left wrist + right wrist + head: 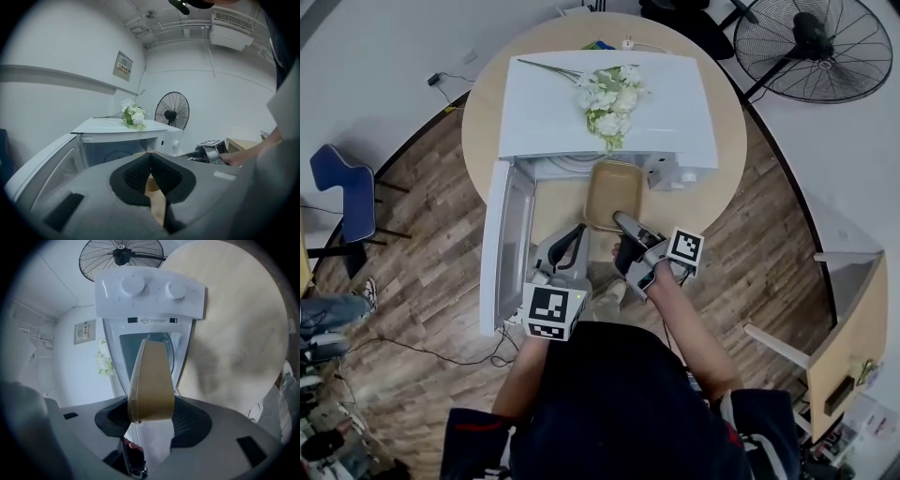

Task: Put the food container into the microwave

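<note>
A shallow brown food container is held out level in front of the open white microwave, just short of its cavity. My right gripper is shut on the container's near rim. In the right gripper view the container juts out edge-on from between the jaws toward the cavity. My left gripper hangs to the left of the container, near the open door. Its black pads meet at the tips with nothing between them, and a bit of the brown container shows behind them.
The microwave stands on a round wooden table, with white flowers on its top. Its door swings out to the left. A floor fan stands at the back right, a blue chair at the left, and wooden furniture at the right.
</note>
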The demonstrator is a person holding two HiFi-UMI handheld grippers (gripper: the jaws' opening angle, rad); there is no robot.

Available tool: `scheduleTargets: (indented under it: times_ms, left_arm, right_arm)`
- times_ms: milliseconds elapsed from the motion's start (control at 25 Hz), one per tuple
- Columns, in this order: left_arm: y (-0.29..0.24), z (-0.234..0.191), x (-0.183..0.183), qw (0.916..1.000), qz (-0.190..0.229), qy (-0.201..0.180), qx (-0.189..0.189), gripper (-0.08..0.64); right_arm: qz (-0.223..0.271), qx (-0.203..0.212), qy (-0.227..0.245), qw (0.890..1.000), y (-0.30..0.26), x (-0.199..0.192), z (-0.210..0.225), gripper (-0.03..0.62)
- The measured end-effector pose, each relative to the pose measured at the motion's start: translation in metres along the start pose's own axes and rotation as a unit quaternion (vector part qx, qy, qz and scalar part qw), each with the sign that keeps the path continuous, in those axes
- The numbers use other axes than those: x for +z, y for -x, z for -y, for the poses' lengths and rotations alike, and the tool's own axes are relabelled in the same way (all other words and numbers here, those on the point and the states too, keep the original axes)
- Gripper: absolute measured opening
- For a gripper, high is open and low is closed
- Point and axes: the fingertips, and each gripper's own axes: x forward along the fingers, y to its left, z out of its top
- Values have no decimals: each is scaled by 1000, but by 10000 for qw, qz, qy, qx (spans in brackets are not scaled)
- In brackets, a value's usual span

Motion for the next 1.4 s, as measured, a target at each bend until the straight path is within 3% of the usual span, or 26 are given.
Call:
scheduleTargets:
  times_ms: [440,640,1000,1400]
  left_arm:
    - [-12,-26,-21,9994,-303,151,1,15]
    - [-17,-38,-30,9987,-430,243,81,15]
    - [-22,-56,-41,9976,-574,308,238,15]
    - [-22,-49,-49,9969,-649,428,97,15]
  right_arm:
    - [-288,-359,42,9989,-61,16,36,213]
    - [-363,-319,130,9987,-80,25,38,213]
    - [-193,-96,3,9998,-104,39,39,218]
    - [168,-113,-27,9998,-124,51,44,225]
